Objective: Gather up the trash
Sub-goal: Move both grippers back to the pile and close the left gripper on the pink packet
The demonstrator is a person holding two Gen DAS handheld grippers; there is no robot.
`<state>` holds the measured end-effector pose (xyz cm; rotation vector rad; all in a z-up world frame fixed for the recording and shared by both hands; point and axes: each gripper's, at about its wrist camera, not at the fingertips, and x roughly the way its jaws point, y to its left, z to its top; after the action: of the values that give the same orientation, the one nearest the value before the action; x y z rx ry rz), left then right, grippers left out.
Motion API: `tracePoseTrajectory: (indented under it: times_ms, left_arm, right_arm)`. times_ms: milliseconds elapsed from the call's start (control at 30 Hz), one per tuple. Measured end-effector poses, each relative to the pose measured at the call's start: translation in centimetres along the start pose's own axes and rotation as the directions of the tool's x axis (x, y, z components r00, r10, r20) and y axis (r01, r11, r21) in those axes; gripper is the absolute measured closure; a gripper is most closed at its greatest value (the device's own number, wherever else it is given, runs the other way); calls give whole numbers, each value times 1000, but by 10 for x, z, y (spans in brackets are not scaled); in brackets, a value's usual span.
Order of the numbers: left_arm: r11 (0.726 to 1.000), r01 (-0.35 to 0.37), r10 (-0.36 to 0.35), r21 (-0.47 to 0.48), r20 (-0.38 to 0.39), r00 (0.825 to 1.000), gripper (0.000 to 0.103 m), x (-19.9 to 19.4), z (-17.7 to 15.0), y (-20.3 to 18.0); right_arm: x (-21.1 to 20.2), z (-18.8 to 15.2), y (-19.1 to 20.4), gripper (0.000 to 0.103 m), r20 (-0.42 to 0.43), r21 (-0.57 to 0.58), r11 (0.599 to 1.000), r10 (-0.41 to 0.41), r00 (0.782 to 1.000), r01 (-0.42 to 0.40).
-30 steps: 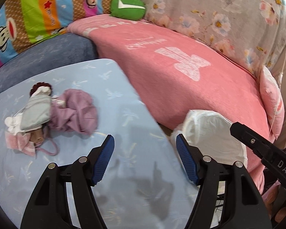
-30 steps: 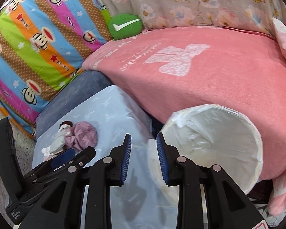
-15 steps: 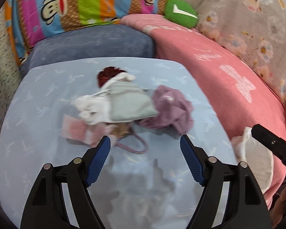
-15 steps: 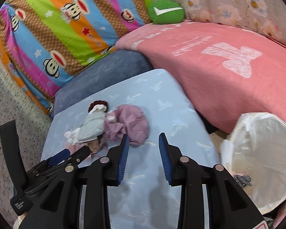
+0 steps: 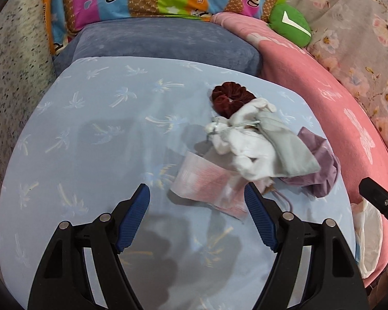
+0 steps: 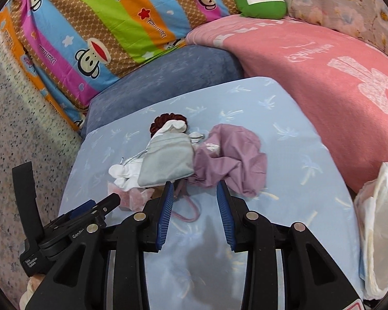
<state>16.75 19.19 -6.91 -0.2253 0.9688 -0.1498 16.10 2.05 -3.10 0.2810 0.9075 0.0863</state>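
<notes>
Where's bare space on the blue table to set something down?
Free: the wide stretch of blue tabletop on the speckled-floor side of the trash pile, and the strip nearest the grippers. Crowded: the side by the pink blanket, where pouch, purple cloth and scrunchie bunch together.

Left gripper (image 5: pixel 197 201): I see matte black plastic arms, angular, with triangular cut-outs. Fingers (image 5: pixel 134 219) faced with ribbed blue pads. Silver round screws at joints. Right gripper (image 6: pixel 196 197): same black frame, blue ribbed pads, silver screws. White lettering "Gen" on left gripper's body in right view.
</notes>
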Motion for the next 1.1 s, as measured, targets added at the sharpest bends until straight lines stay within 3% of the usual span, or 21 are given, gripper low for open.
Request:
tracePoseTrajectory:
  times_ms: [167, 267, 367, 433, 533, 633, 767, 833, 900, 1100]
  left_arm:
    - [999, 35, -35, 1, -26, 999, 33, 13, 5, 10]
    - [997, 81, -80, 1, -50, 996, 42, 19, 7, 11]
    - [991, 132, -130, 11, -76, 989, 56, 24, 6, 10]
    - [987, 157, -154, 23, -86, 984, 74, 24, 5, 10]
    - [983, 185, -183, 19, -90, 979, 86, 20, 4, 13]
    - [980, 198, -197, 7, -86, 977, 87, 13, 3, 20]
    - [986, 167, -166, 11, -71, 984, 87, 4, 3, 30]
    - [991, 135, -134, 11, -61, 989, 87, 1, 2, 37]
    - [995, 99, -98, 7, -45, 994, 87, -4, 3, 44]
    - [1000, 28, -28, 0, -6, 1000, 87, -14, 14, 59]
  right_arm:
    - [23, 6, 27, 68, -27, -33, 999, 25, 999, -26]
    - [35, 8, 45, 68, -42, -62, 997, 43, 998, -46]
    - [46, 10, 60, 68, -57, -88, 994, 62, 996, -67]
    - [54, 11, 71, 68, -69, -103, 992, 69, 995, -76]
    - [64, 10, 83, 68, -87, -120, 989, 79, 993, -89]
    - [73, 6, 94, 68, -106, -142, 984, 90, 990, -104]
    - [85, 2, 104, 68, -131, -162, 980, 93, 987, -114]
    - [92, -1, 109, 67, -142, -168, 979, 88, 986, -112]
    - [98, -2, 112, 59, -140, -170, 980, 77, 987, -101]
    - [115, 4, 120, 56, -128, -179, 981, 49, 991, -71]
